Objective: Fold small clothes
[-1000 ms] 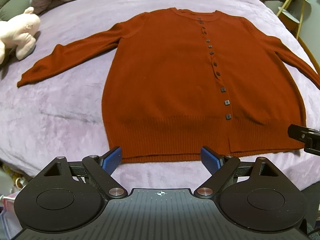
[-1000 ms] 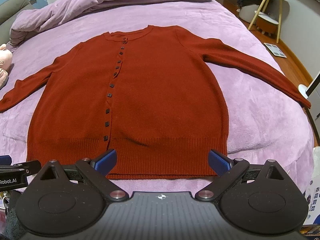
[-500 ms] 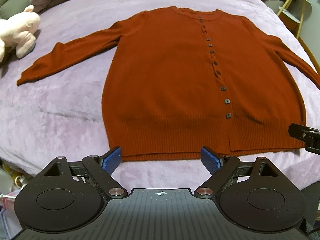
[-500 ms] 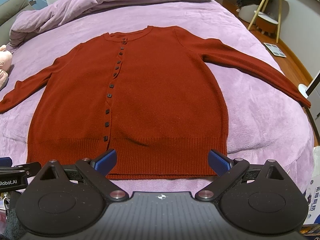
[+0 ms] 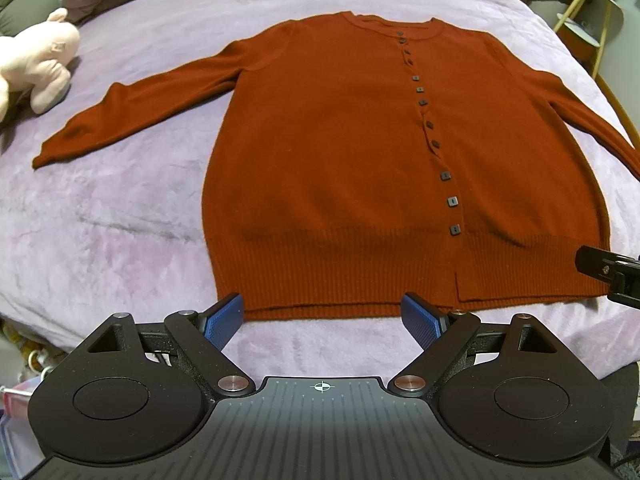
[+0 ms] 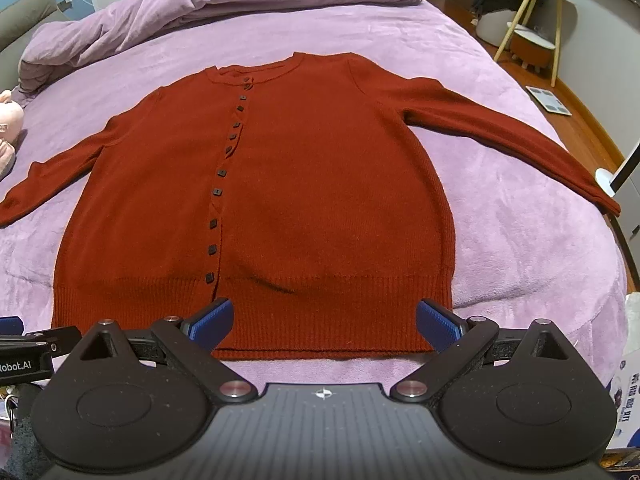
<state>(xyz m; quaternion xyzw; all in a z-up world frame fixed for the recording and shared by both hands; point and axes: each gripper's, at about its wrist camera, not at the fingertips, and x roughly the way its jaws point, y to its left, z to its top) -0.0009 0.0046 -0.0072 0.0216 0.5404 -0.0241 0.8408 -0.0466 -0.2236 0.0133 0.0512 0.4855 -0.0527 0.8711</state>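
We are holding both tools just short of the near hem of the cardigan (image 5: 340, 160), and nothing is folded yet, so the step in hand looks like the first grip. The left gripper (image 5: 322, 320) is standing wide with nothing between its blue pads (image 5: 222, 320), and the right gripper (image 6: 324, 322) is standing equally wide and empty.

To do this well, we are probably wanting each tool to come down on the ribbed hem (image 6: 320, 320) near its own corner, taking both knit layers together so the back does not lag behind the front. A sleeve fold first would also be sensible, since both sleeves are lying spread outward. Lifting slowly should be keeping the soft knit from stretching or dragging across the plush bedspread (image 5: 120, 220).

The cardigan is lying flat and face up in the middle of the bed, neckline at the far end. It is a rust-red knit, buttoned shut by a row of about 10 small dark buttons (image 5: 452, 201), with a short slit open at the hem below the last one. A slight ripple is showing above the rib in the right view. A pink plush toy (image 5: 36, 60) is sitting well apart from the left sleeve (image 5: 132, 116).
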